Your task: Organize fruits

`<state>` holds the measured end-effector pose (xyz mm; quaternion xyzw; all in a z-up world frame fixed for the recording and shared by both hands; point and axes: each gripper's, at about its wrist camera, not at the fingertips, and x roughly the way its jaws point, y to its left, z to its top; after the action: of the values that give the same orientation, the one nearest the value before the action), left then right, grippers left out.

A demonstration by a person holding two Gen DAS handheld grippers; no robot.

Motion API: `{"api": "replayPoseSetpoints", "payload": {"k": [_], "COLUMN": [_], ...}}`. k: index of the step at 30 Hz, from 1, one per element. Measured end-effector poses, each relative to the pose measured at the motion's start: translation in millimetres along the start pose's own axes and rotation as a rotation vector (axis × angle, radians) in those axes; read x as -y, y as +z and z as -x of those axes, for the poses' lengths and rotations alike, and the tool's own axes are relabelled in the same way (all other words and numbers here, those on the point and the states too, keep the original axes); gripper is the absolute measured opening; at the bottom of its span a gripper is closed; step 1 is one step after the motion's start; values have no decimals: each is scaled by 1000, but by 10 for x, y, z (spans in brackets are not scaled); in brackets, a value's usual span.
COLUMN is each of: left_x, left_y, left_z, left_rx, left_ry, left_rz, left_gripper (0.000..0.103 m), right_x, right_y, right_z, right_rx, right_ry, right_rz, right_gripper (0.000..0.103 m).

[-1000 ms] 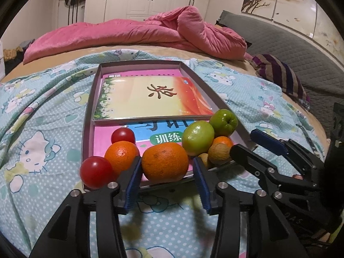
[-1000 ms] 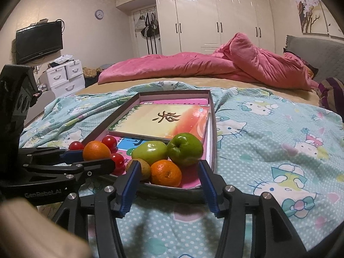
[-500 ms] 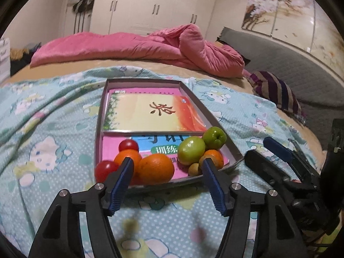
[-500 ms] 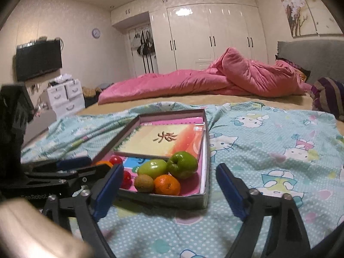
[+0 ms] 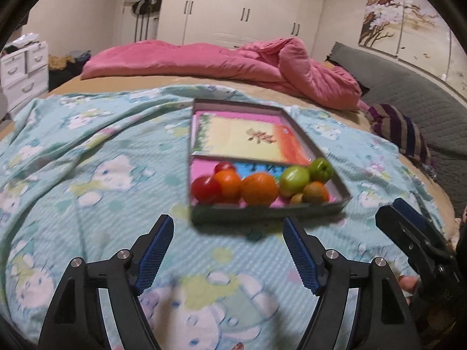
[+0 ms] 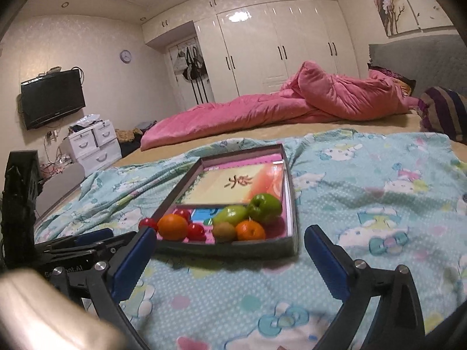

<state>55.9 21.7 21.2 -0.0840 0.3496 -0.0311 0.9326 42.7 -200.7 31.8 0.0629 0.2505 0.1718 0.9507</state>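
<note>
Tray (image 5: 341, 197) on blanket (image 5: 87, 180), near compartment: tomatoes (image 5: 205, 189), oranges (image 5: 259, 189), green apples (image 5: 294, 175), kiwi (image 6: 224, 232); far compartment: booklet (image 5: 248, 138). My left gripper (image 5: 228, 252) and right gripper (image 6: 230, 258) both spread, empty, near side

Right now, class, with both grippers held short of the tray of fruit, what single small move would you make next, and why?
Probably hold off rather than reach in. Both the left gripper and the right gripper are open and empty, short of the tray. The oranges, tomatoes and green apples already sit grouped in its near compartment.
</note>
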Motion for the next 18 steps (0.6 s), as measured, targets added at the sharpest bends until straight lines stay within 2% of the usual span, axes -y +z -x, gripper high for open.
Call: {"api": "replayPoseSetpoints", "payload": {"k": [4, 8, 18], "left_x": [-37, -30, 15], "left_y": [-185, -266, -266], "left_z": [-19, -93, -151], "left_rx": [-66, -107, -117], "left_ry": [0, 3, 10], "left_rz": [14, -1, -19], "left_gripper": [78, 78, 78], "right_x": [-61, -112, -146], "right_y": [-142, -280, -341], "right_z": [8, -35, -56], "right_rx": [-72, -130, -109], "right_ry": [-38, -39, -67], "right_rz": [11, 8, 69], "right_gripper": [102, 102, 102]}}
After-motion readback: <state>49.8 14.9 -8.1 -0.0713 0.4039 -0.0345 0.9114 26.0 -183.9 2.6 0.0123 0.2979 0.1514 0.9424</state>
